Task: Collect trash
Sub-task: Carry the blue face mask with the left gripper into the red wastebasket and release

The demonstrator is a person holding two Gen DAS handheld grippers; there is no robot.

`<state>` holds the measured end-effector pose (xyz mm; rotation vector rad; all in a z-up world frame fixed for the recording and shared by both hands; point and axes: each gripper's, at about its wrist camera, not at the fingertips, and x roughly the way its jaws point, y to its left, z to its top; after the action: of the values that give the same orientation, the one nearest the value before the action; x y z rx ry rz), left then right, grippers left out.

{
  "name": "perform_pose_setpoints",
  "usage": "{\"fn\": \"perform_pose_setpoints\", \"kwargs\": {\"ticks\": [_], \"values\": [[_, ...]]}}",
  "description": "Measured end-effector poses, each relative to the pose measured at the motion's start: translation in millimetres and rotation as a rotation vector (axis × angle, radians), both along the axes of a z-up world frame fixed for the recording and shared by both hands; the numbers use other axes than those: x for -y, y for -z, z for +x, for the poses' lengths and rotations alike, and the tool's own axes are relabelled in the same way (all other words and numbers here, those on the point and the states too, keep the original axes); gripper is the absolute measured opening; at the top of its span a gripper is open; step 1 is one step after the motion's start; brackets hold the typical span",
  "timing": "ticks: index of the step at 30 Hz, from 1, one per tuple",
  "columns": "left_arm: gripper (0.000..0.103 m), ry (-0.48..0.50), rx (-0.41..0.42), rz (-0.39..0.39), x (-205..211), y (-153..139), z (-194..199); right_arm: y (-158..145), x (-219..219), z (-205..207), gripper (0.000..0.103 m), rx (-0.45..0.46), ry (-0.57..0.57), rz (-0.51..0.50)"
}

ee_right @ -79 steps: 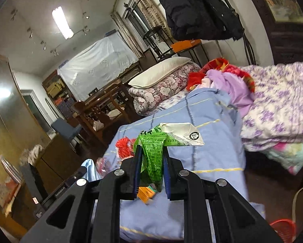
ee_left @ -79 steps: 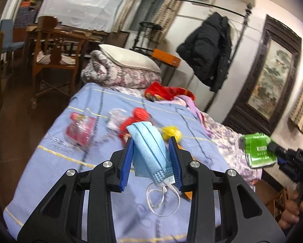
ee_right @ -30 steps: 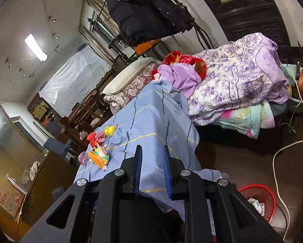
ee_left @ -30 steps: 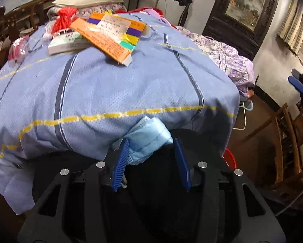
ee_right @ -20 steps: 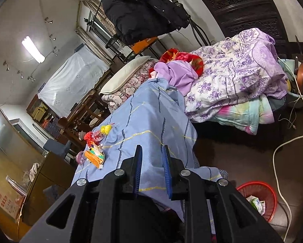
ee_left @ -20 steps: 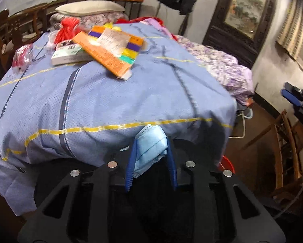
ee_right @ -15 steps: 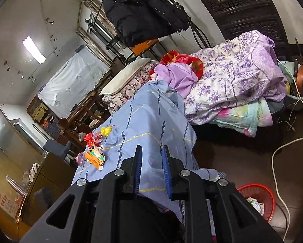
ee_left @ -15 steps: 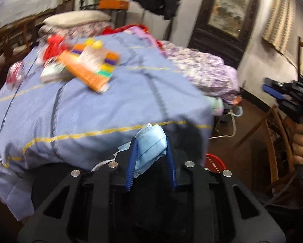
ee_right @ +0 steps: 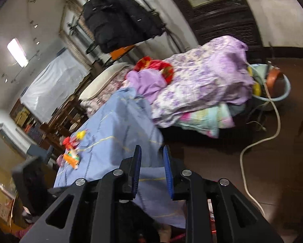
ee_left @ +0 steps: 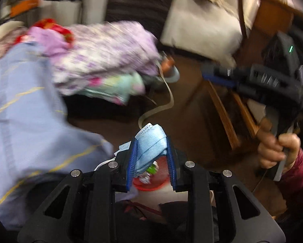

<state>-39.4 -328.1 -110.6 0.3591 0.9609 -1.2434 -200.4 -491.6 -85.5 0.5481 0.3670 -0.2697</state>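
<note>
— Between the left gripper's [ee_left: 150,158] pads: blue mask [ee_left: 151,145], pinched, right above the red bin [ee_left: 151,182]. Could snag by its loops or drop beside the rim if let go off-centre.

— Right gripper [ee_right: 150,169]: nearly shut, pinching nothing. Ahead: blue-sheeted bed [ee_right: 119,129], more litter [ee_right: 71,154] lying well left. Dark floor [ee_right: 283,162], white cable [ee_right: 252,145].

The left gripper [ee_left: 151,151] pinches a crumpled blue face mask [ee_left: 150,144] above a red basket [ee_left: 151,183]; the blurred basket seems to hold scraps. At right, a hand [ee_left: 278,148] grips the right gripper [ee_left: 216,74]; its pads look nearly closed.
</note>
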Motion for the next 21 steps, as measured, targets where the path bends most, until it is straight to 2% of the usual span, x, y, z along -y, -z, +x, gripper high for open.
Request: {"fn": "perform_pose_setpoints", "kwargs": {"ticks": [4, 6, 7, 9, 11, 13, 14, 15, 17, 19, 21], "values": [[0.034, 0.105, -0.096, 0.109, 61, 45, -12, 10, 28, -19, 0.025, 0.025, 0.047, 0.046], [0.041, 0.112, -0.104, 0.151, 75, 61, -13, 15, 37, -25, 0.025, 0.028, 0.057, 0.055], [0.048, 0.109, -0.109, 0.181, 84, 70, -12, 18, 41, -28, 0.027, 0.030, 0.063, 0.058], [0.060, 0.112, -0.146, 0.198, 86, 81, -8, 24, 47, -31, 0.034, 0.030, 0.066, 0.062], [0.064, 0.106, -0.160, 0.206, 88, 86, -3, 28, 51, -32, 0.048, 0.031, 0.064, 0.067], [0.065, 0.091, -0.157, 0.213, 91, 88, 0, 31, 53, -31, 0.055, 0.030, 0.066, 0.061], [0.066, 0.081, -0.156, 0.213, 91, 87, 3, 31, 52, -30, 0.064, 0.029, 0.064, 0.057], [0.067, 0.069, -0.146, 0.209, 89, 84, 6, 31, 51, -30, 0.068, 0.027, 0.062, 0.050], [0.071, 0.045, -0.111, 0.193, 87, 75, 7, 28, 47, -30, 0.086, 0.022, 0.074, 0.016], [0.073, 0.019, -0.066, 0.160, 80, 61, 8, 19, 42, -31, 0.095, 0.024, 0.109, -0.024], [0.076, -0.003, -0.030, 0.125, 74, 48, 10, 6, 37, -33, 0.097, 0.042, 0.130, -0.058]]}}
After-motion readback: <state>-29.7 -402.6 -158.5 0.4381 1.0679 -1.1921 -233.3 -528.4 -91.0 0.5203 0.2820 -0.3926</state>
